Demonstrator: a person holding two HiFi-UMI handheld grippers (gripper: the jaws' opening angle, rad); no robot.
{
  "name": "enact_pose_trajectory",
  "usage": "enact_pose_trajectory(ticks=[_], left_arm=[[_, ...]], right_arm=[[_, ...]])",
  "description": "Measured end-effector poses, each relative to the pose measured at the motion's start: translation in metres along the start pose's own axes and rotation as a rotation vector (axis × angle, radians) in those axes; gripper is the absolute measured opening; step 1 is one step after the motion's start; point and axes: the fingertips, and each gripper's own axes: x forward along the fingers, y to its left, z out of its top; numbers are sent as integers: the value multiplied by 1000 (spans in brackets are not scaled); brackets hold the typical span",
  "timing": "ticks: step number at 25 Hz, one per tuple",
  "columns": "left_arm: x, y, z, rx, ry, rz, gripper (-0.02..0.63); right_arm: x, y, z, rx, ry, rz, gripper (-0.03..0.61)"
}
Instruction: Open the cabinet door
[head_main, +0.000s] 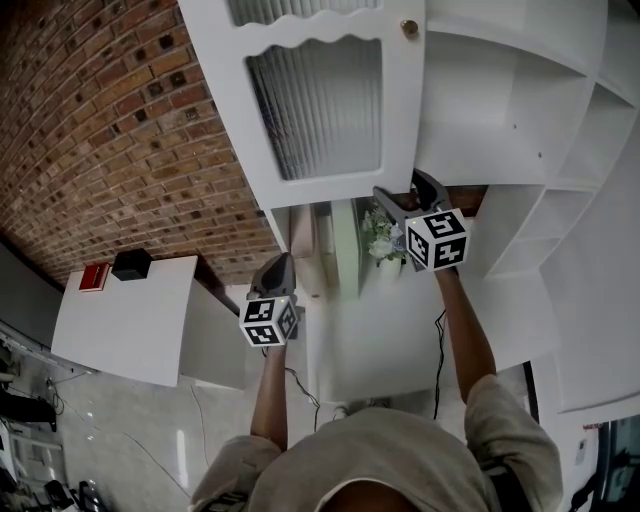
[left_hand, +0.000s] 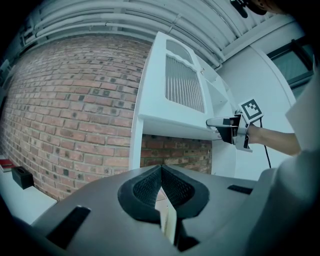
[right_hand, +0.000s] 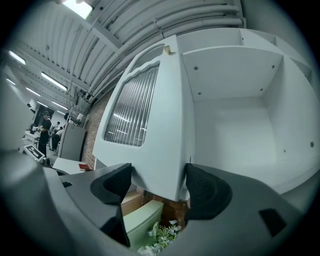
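The white cabinet door (head_main: 320, 100), with its ribbed glass pane, stands swung well out from the open, bare-shelved cabinet (head_main: 500, 110). The right gripper (head_main: 405, 190) has its jaws spread wide, one on each side of the door's lower edge near the free corner. The pads seem to sit just off the panel, though one is too close to be sure. The left gripper (head_main: 280, 262) hangs lower and apart from the door, jaws pressed together on nothing, facing the brick wall (head_main: 110, 130).

White ribbed-glass cabinet door (head_main: 312, 100), upright, swung wide open
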Motion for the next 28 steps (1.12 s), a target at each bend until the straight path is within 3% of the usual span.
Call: enact_pose_trajectory(ticks=[18,22,28], left_arm=[[-12,-18,-7,-13,13,31,26],[-16,-23,-13,-24,22,49,26],[-28,-36,-21,-33,36,66,26]], right_arm=[[-12,-2,0,-49,42,-58,260],[-25,4,4,-59,12,-90,253],[-35,7,7,-53,8,-72,223]])
